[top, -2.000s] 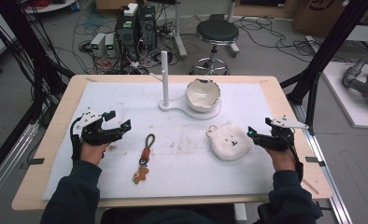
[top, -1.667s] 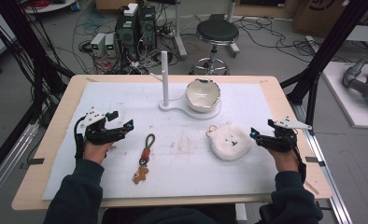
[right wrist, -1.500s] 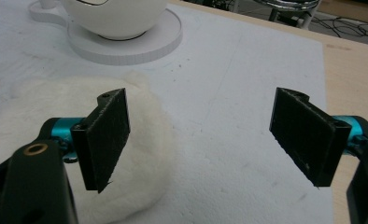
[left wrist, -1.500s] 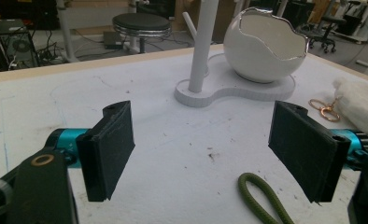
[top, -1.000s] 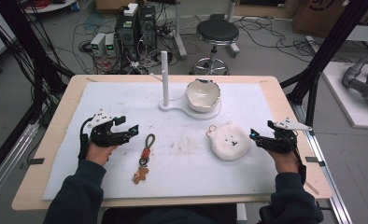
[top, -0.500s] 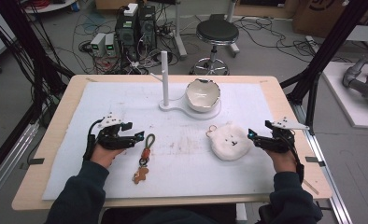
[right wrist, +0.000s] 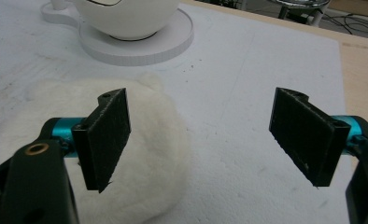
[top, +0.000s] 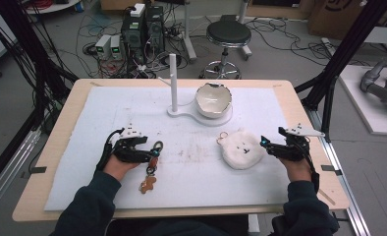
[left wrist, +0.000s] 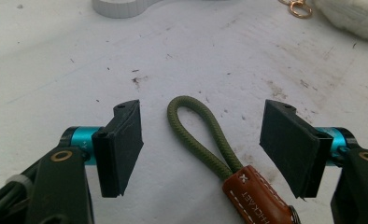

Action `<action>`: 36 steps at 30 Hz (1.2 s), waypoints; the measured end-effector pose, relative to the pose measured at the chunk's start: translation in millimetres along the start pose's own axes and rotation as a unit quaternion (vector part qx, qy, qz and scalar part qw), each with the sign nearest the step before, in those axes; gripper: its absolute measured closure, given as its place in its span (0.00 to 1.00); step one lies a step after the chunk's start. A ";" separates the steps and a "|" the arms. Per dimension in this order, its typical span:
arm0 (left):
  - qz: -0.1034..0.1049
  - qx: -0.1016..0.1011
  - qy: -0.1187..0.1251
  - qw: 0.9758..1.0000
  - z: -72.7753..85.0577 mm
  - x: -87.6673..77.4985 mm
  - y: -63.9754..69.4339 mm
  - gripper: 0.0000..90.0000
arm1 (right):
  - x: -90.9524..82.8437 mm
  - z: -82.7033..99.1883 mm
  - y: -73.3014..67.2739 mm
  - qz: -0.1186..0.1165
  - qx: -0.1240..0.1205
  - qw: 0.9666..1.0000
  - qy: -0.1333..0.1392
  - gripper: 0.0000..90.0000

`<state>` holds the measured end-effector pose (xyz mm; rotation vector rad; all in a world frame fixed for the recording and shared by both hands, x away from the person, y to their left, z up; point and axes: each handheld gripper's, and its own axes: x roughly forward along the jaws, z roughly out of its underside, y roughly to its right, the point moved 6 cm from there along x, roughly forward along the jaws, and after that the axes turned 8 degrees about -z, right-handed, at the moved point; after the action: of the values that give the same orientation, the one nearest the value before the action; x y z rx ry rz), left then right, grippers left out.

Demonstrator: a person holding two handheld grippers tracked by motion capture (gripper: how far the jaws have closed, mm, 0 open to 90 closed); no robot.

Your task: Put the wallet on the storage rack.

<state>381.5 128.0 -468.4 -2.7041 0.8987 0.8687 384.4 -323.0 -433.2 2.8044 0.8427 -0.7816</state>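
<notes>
olive cord loop (left wrist: pixel 198 133) between jaws, left gripper (left wrist: pixel 205 140) — untouched

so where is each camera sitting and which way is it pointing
High view: above the person's side, facing forward and down on the white foam-covered table; both forearms, left gripper and right gripper show.
Left gripper view: rides the left gripper, looking along its open jaws at the olive cord loop with brown leather tab.
Right gripper view: rides the right gripper, open, facing the fluffy white bear plush and white bowl on its round stand.
Shared: the plush appears in all three.
</notes>
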 end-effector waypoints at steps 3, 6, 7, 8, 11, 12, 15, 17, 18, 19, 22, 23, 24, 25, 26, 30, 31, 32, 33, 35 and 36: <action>-0.002 -0.003 0.001 1.000 0.0 -0.4 -0.6 0.33 | 0.6 0.4 -0.5 -0.003 0.001 1.000 -0.002 0.23; -0.003 -0.006 0.004 1.000 -0.5 -1.5 -2.6 0.33 | 3.0 1.6 -2.5 -0.012 0.003 1.000 -0.008 0.27; -0.003 -0.006 0.004 1.000 -0.5 -1.5 -2.6 0.33 | 4.6 2.4 -3.2 -0.016 0.001 1.000 -0.012 0.27; -0.004 -0.008 0.007 1.000 -1.1 -1.2 -2.4 0.33 | 8.4 4.2 -5.0 -0.022 0.002 1.000 -0.021 0.27; -0.004 -0.008 0.009 1.000 -1.4 -1.2 -2.6 0.33 | 21.9 12.3 -10.5 -0.041 0.003 0.997 -0.058 0.30; -0.004 -0.008 0.009 1.000 -1.4 -1.2 -2.6 0.33 | 28.7 17.3 -12.5 -0.050 0.001 0.995 -0.082 0.31; -0.007 -0.009 0.012 1.000 -1.9 -2.3 -3.8 0.33 | 42.3 30.9 -15.2 -0.064 0.012 0.987 -0.147 0.36; -0.006 -0.012 0.014 1.000 -2.1 -2.2 -3.6 0.33 | 44.5 33.7 -14.7 -0.071 0.035 0.985 -0.153 0.36; -0.007 -0.011 0.014 1.000 -1.9 -2.4 -4.0 0.33 | 44.8 34.9 -13.4 -0.078 0.060 0.983 -0.155 0.39; -0.008 -0.010 0.013 1.000 -1.7 -2.6 -4.4 0.33 | 43.8 35.7 -13.6 -0.097 0.078 0.980 -0.156 0.44; -0.009 -0.012 0.015 1.000 -1.9 -2.8 -4.6 0.33 | 41.3 34.2 -16.9 -0.112 0.075 0.978 -0.162 0.68; -0.010 -0.012 0.017 1.000 -2.3 -3.1 -4.6 0.33 | 39.8 32.6 -17.7 -0.107 0.061 0.979 -0.163 0.76; -0.009 -0.011 0.023 1.000 -3.5 -3.9 -4.8 0.34 | 37.9 30.2 -18.1 -0.103 0.046 0.980 -0.162 0.83; -0.007 -0.013 0.026 1.000 -4.2 -4.4 -4.5 0.34 | 36.3 27.6 -19.0 -0.099 0.036 0.982 -0.157 0.84; -0.006 -0.013 0.030 0.999 -5.1 -5.2 -4.4 0.34 | 35.2 25.0 -20.9 -0.098 0.024 0.984 -0.149 0.85; 0.008 -0.017 0.055 0.998 -11.9 -8.3 -0.6 0.37 | 30.1 11.3 -32.0 -0.108 -0.008 0.989 -0.098 0.86; 0.016 -0.021 0.063 0.998 -14.2 -8.9 1.8 0.38 | 28.7 7.2 -35.1 -0.114 -0.012 0.990 -0.083 0.86; 0.022 -0.021 0.070 0.997 -16.4 -9.4 4.1 0.38 | 27.9 3.4 -37.9 -0.117 -0.016 0.991 -0.069 0.87; 0.030 -0.023 0.076 0.996 -18.5 -10.0 7.1 0.39 | 27.3 -0.1 -41.2 -0.121 -0.016 0.991 -0.057 0.87; 0.039 -0.024 0.085 0.995 -21.1 -10.0 10.6 0.41 | 26.6 -6.7 -48.5 -0.129 -0.026 0.991 -0.037 0.87; 0.054 -0.026 0.095 0.994 -25.4 -9.8 17.3 0.41 | 26.4 -9.9 -52.1 -0.134 -0.031 0.990 -0.026 0.87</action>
<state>377.0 110.7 -441.5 -2.8438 1.0835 0.6708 379.4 -264.0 -436.0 2.6377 1.2304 -0.8430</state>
